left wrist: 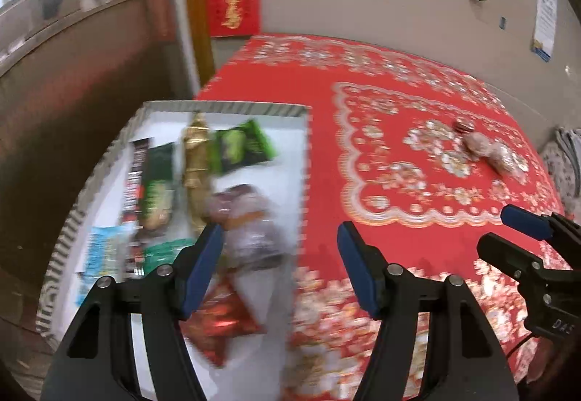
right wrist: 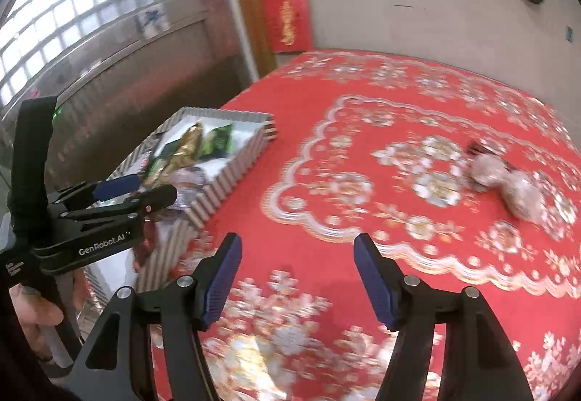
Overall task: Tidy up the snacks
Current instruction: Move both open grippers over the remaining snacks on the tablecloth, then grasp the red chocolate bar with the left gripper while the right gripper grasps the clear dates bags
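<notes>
With both grippers' fingers spread and empty, we are heading the right gripper toward the clear-wrapped brownish snacks at two o'clock on the red floral worktop, aiming to straddle one before carrying it to the white ribbed tray under the left gripper at ten o'clock.

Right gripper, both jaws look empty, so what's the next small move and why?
Probably carry the right gripper toward the wrapped snacks left on the red tablecloth. Its jaws stand open with nothing between them, and those snacks lie outside the tray, which already holds several packets.
</notes>
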Available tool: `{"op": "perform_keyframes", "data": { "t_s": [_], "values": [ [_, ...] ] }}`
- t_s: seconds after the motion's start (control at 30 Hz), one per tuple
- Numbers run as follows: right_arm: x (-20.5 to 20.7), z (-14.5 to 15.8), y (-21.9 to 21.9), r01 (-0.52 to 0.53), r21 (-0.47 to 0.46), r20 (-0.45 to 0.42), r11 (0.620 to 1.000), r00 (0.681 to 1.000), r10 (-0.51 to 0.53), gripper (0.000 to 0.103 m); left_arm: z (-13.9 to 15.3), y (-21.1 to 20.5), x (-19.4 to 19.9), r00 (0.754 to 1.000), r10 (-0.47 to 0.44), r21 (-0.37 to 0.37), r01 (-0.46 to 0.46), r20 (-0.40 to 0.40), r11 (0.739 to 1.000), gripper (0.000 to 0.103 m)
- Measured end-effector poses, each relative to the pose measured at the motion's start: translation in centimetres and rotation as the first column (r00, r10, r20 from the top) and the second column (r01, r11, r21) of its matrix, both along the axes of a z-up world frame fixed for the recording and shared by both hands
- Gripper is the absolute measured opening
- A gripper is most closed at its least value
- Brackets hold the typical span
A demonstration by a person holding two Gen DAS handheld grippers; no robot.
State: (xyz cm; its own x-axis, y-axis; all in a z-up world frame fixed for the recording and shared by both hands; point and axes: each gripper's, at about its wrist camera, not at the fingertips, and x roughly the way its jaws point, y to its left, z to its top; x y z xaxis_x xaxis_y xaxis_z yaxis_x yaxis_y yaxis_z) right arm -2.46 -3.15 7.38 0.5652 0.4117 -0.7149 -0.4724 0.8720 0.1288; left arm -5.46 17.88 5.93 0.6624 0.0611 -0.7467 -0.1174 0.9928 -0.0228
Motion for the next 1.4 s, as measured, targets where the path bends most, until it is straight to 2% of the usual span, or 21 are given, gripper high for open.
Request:
{"op": "perform_keyframes", "data": {
  "t_s": [0.4,0.73,0.83,1.0,1.1,1.23,1.27,1.3,1.33,1.4],
  "values": [
    [2.8,-1.3,-11.5,0.212,0.019,-0.051,0.977,0.976,-0.211,0.068,-0.1,-9.6,5.2,0.984,-0.167,-0.052,0.164,-0.06,0.985,0.065],
    [6.1,-1.7,-17.3,0.314,-0.008,-0.062,0.95,0.948,-0.313,0.068,0.3,-16.4,11.4,0.961,-0.257,-0.067,0.251,-0.098,0.966,0.065],
    [7.7,-0.8,-17.8,0.29,-0.03,-0.008,0.956,0.957,-0.291,0.069,0.2,-17.6,13.2,0.957,-0.267,-0.083,0.258,-0.116,0.963,0.065],
    [12.2,-0.5,-17.1,0.168,-0.094,0.023,0.981,0.986,-0.167,0.072,-0.1,-18.4,15.9,0.958,-0.251,-0.056,0.245,-0.139,0.968,0.065],
    [15.0,-1.5,-15.9,0.08,-0.16,-0.004,0.984,0.997,-0.082,0.073,-0.3,-18.0,17.3,0.959,-0.24,-0.072,0.232,-0.151,0.97,0.065],
    [17.6,-3.8,-15.0,0.022,-0.254,-0.036,0.967,0.999,-0.032,0.072,-0.7,-17.7,18.8,0.961,-0.221,-0.075,0.211,-0.165,0.975,0.065],
    [18.0,-4.4,-15.0,0.012,-0.26,-0.053,0.966,0.998,-0.026,0.07,-0.8,-17.7,19.1,0.961,-0.219,-0.08,0.208,-0.168,0.975,0.065],
    [18.1,-4.8,-15.1,0.016,-0.263,-0.053,0.965,0.998,-0.031,0.058,-0.9,-17.8,19.6,0.96,-0.219,-0.087,0.207,-0.172,0.975,0.065],
    [18.0,-4.9,-15.3,0.027,-0.265,-0.045,0.964,0.998,-0.04,0.049,-1.1,-17.9,19.9,0.96,-0.219,-0.088,0.206,-0.174,0.974,0.065],
    [17.2,-4.8,-16.1,0.037,-0.221,-0.036,0.975,0.998,-0.046,0.042,-1.2,-18.3,20.7,0.959,-0.221,-0.089,0.208,-0.176,0.974,0.065]
  ]
}}
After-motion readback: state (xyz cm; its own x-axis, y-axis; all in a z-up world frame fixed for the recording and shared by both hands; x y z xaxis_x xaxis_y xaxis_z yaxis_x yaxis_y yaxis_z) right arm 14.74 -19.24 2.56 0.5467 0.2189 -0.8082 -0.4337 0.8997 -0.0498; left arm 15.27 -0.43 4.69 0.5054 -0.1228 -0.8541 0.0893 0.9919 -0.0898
